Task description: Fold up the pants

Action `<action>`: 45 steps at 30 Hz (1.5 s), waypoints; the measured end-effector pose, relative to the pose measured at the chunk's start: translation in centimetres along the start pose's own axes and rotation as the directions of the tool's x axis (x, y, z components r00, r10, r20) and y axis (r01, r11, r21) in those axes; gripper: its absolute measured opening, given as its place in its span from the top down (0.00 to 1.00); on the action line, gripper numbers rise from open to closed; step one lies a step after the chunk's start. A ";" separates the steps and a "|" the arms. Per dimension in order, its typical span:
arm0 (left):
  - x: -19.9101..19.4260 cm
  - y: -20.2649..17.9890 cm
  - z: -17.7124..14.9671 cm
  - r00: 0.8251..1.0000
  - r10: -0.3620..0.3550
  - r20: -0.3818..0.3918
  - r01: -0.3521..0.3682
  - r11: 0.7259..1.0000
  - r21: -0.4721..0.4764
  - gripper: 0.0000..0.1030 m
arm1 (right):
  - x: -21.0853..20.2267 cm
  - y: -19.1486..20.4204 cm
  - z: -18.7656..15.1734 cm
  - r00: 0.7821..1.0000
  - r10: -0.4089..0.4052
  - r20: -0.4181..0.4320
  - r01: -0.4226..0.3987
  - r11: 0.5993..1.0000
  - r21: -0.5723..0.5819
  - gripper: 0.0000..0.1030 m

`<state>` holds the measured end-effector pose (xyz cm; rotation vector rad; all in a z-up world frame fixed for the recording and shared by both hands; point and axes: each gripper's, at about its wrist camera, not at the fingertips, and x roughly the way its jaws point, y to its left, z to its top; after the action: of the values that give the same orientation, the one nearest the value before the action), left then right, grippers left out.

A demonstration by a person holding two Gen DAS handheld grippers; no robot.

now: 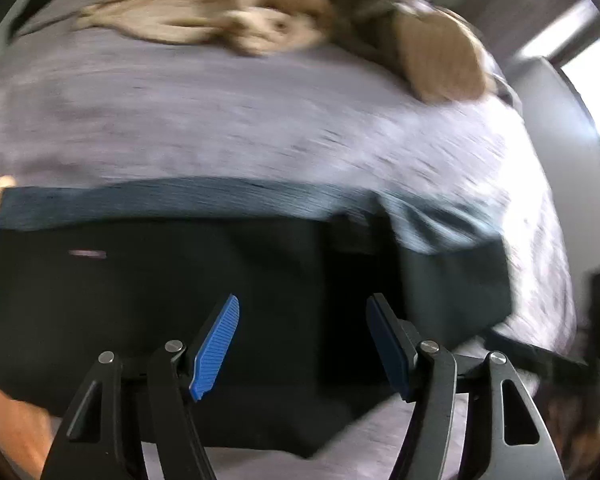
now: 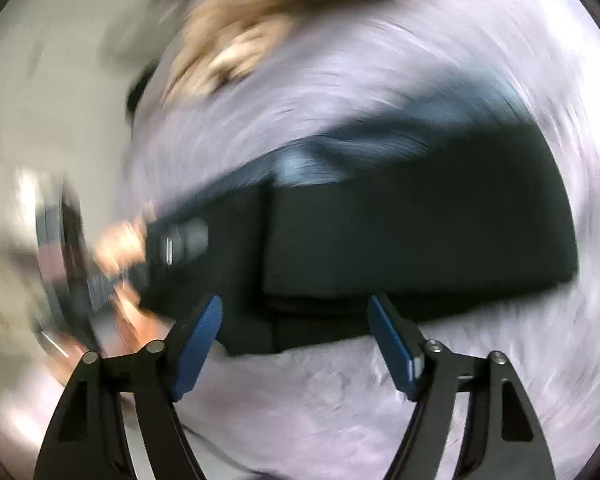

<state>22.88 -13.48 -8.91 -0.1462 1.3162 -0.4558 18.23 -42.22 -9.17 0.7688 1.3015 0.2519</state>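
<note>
Both grippers, left (image 1: 302, 346) and right (image 2: 296, 346), gape above smooth, dark, rectangular folded pants (image 1: 180, 292)

One dark pants (image 1: 160, 300), one tan garment (image 1: 228, 12), one bedspread (image 1: 260, 120).
</note>
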 end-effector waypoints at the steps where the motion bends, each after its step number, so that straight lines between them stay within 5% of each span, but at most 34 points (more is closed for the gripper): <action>1: 0.5 -0.8 -0.1 0.999 -0.030 -0.015 0.030 1.000 0.007 0.35 | -0.6 -2.1 -0.1 0.999 0.049 0.013 -0.050 0.995 0.091 0.28; 4: 2.1 -3.5 -0.5 0.994 -0.094 -0.062 0.096 0.995 0.027 0.53 | -1.2 -5.6 0.0 0.988 0.146 0.047 -0.153 0.962 0.227 0.30; 12: 5.3 -5.4 -1.2 0.983 -0.105 -0.151 0.111 0.993 0.033 0.64 | 0.6 -9.0 -0.2 0.978 0.195 0.074 -0.208 0.914 0.348 0.36; 15: 5.7 -5.8 -1.2 0.985 -0.080 -0.156 0.087 0.996 0.038 0.72 | 2.5 -10.2 0.6 0.981 0.191 0.034 -0.187 0.886 0.424 0.95; 17: 5.1 -6.2 -1.2 0.988 -0.054 -0.143 0.062 0.997 0.050 0.72 | 2.4 -10.6 0.1 0.976 0.212 0.047 -0.210 0.867 0.452 0.95; 23: 2.1 -7.0 -3.5 0.998 0.058 -0.035 -0.054 0.992 0.111 0.72 | 0.9 -7.5 -1.0 0.980 0.201 -0.013 -0.186 0.931 0.315 0.95; 26: 3.9 -5.9 -4.2 0.990 0.122 -0.066 -0.118 0.991 0.059 0.71 | 3.1 -9.8 -1.9 0.978 0.205 -0.033 -0.174 0.896 0.408 0.95; 29: 4.4 -5.6 -4.3 0.980 0.191 -0.058 -0.189 0.981 0.039 0.42 | 4.6 -10.5 -1.8 0.981 0.188 -0.048 -0.153 0.902 0.403 0.95; 30: 4.2 -5.7 -4.2 0.980 0.192 -0.049 -0.190 0.981 0.042 0.42 | 4.4 -10.1 -1.6 0.981 0.183 -0.060 -0.148 0.916 0.373 0.94; 32: 3.3 -5.8 -4.0 0.981 0.190 -0.037 -0.188 0.981 0.046 0.42 | 3.8 -9.0 -1.4 0.980 0.173 -0.094 -0.135 0.939 0.316 0.89; 34: 2.2 -6.0 -3.5 0.980 0.199 -0.022 -0.198 0.979 0.045 0.42 | 2.1 -7.8 -1.5 0.978 0.131 -0.161 -0.090 0.968 0.236 0.64; 35: 1.8 -6.2 -3.2 0.980 0.199 -0.013 -0.198 0.979 0.045 0.42 | 1.4 -7.3 -1.4 0.979 0.109 -0.172 -0.075 0.978 0.194 0.61; 40: 0.1 -9.0 -0.6 0.987 0.154 0.054 -0.159 0.983 0.090 0.42 | -4.3 -4.7 1.0 0.998 0.039 -0.043 -0.040 0.999 -0.025 0.61; 43: 1.7 -11.3 1.0 0.988 0.142 0.063 -0.149 0.980 0.130 0.41 | -6.0 -4.9 3.7 0.996 -0.063 0.065 0.067 0.996 -0.066 0.79; 45: 3.9 -12.7 1.6 0.986 0.159 0.056 -0.166 0.975 0.147 0.41 | -5.8 -5.9 6.0 0.990 -0.107 0.094 0.111 0.993 -0.042 0.81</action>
<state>22.10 -26.76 -7.48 0.0771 1.2343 -0.4087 20.73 -52.08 -8.07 0.6592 1.2420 0.1572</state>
